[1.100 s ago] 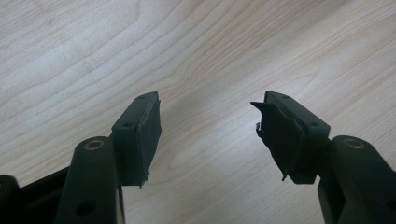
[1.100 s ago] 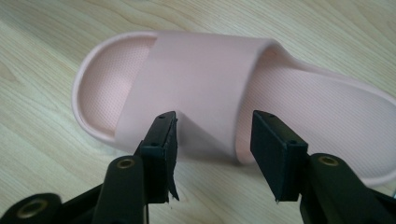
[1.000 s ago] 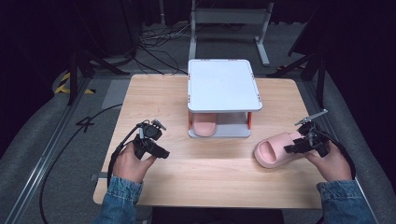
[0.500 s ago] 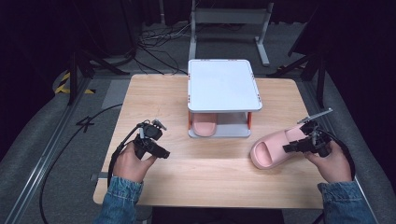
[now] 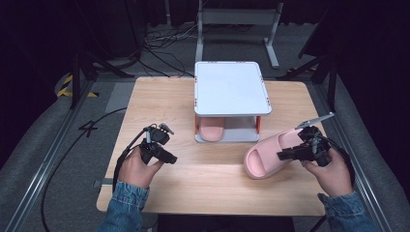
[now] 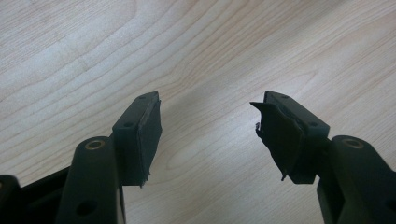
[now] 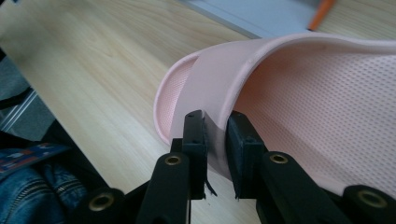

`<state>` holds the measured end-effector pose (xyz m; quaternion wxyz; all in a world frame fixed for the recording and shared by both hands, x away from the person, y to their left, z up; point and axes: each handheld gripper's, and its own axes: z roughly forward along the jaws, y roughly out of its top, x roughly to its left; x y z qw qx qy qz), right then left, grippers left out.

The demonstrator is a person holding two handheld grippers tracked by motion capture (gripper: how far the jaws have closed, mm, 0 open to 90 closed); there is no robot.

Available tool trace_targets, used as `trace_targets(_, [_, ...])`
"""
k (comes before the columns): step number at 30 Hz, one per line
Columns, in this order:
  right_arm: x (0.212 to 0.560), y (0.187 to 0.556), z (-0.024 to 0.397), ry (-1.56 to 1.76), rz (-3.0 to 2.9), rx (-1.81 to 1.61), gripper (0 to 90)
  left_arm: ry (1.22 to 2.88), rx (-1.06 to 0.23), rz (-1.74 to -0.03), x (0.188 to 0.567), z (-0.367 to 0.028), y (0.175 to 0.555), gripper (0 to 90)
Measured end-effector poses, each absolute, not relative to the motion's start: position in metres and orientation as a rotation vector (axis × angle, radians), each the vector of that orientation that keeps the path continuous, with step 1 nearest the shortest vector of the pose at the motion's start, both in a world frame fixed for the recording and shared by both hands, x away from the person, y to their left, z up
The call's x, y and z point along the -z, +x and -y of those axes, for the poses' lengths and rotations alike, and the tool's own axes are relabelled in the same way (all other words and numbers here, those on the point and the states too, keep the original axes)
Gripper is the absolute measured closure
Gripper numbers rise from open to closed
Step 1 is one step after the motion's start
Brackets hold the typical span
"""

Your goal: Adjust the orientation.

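Observation:
A pink slipper [image 5: 265, 157] lies tilted at the right of the wooden table [image 5: 212, 188], its heel end raised. My right gripper [image 5: 284, 155] is shut on it. In the right gripper view the black pads [image 7: 195, 135] pinch the slipper's [image 7: 322, 102] upper band, and the jaws of the right gripper [image 7: 216, 123] have just been closing on it. A second pink slipper [image 5: 212, 131] rests on the lower level of a white two-tier rack [image 5: 231, 87]. My left gripper [image 5: 170, 158] stands open above bare wood at the left, with nothing between the jaws [image 6: 208, 121].
The rack stands at the table's far middle, with orange posts at its corners. Cables trail off the left edge to the floor. A metal frame stands on the floor beyond the table. Bare wood lies between the two hands.
The right gripper has closed on the slipper's band and carried it left toward the table's middle, lifting one end. The left hand has stayed put.

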<state>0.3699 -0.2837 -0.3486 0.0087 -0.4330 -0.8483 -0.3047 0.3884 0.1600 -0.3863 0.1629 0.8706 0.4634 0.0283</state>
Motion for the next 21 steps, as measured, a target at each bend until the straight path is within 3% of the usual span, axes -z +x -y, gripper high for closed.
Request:
trace_targets(11, [0.373,0.372,0.234,-1.18,2.643,0.947,76.9,2.482,-0.072,-1.321,0.387,-0.16,0.388,39.0])
trace_targets(21, [0.385,0.376,0.238,-1.294,2.709,0.845,70.9,2.482,-0.063,-1.32,0.389,-0.158,0.39,39.0])
